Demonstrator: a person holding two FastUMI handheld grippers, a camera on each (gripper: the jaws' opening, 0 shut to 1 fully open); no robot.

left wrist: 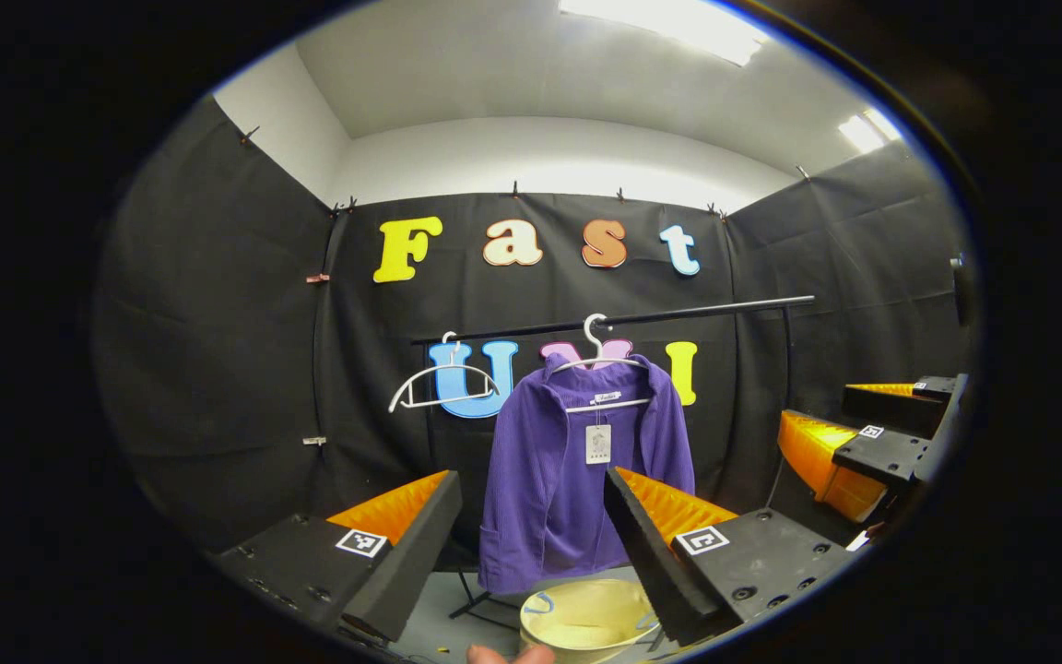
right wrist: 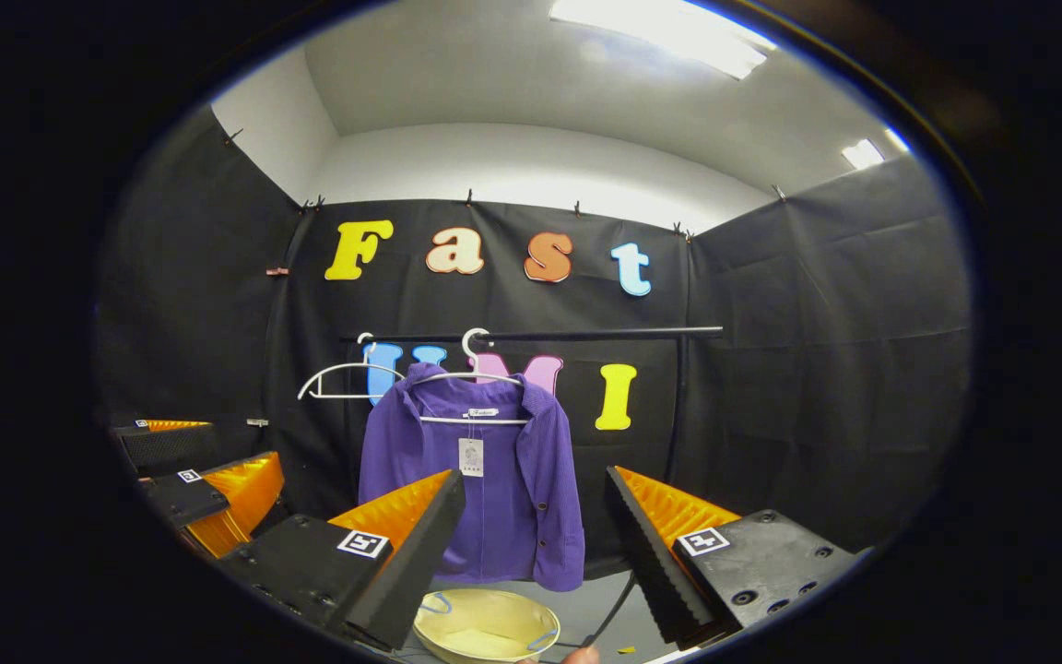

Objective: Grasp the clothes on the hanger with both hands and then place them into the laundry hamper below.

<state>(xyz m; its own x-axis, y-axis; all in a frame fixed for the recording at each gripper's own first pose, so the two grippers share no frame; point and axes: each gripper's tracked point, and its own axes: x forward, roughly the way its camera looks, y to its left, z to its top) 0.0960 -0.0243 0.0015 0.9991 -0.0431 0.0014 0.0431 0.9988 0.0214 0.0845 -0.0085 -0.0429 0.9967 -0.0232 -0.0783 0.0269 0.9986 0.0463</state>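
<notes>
At the bottom of the left gripper view, the left gripper (left wrist: 531, 544) fills the foreground with its two fingers spread wide apart and nothing between them; part of a hand (left wrist: 510, 654) peeks in at the very bottom edge. In the right gripper view the right gripper (right wrist: 536, 544) sits the same way, fingers apart and empty. Each gripper also appears in the other's view, at the right edge of the left gripper view and the lower left of the right gripper view, so the two are held side by side, both aimed at the rack.

The purple jacket (left wrist: 549, 480) hangs in the middle of both views on a white hanger (left wrist: 600, 369), hooked over a dark rail (left wrist: 678, 318). A paper tag (left wrist: 597, 444) dangles at its collar. A second, bare hanger (left wrist: 439, 383) hangs just to the left on the same rail.

The laundry hamper (left wrist: 586, 620), pale yellow with a round open mouth, stands on the floor near the jacket's hem, toward the bottom of both views, probably so the garment can simply be lowered into it.

Neither gripper touches the fabric yet; the wide opening looks like readiness for a two-sided grasp.
</notes>
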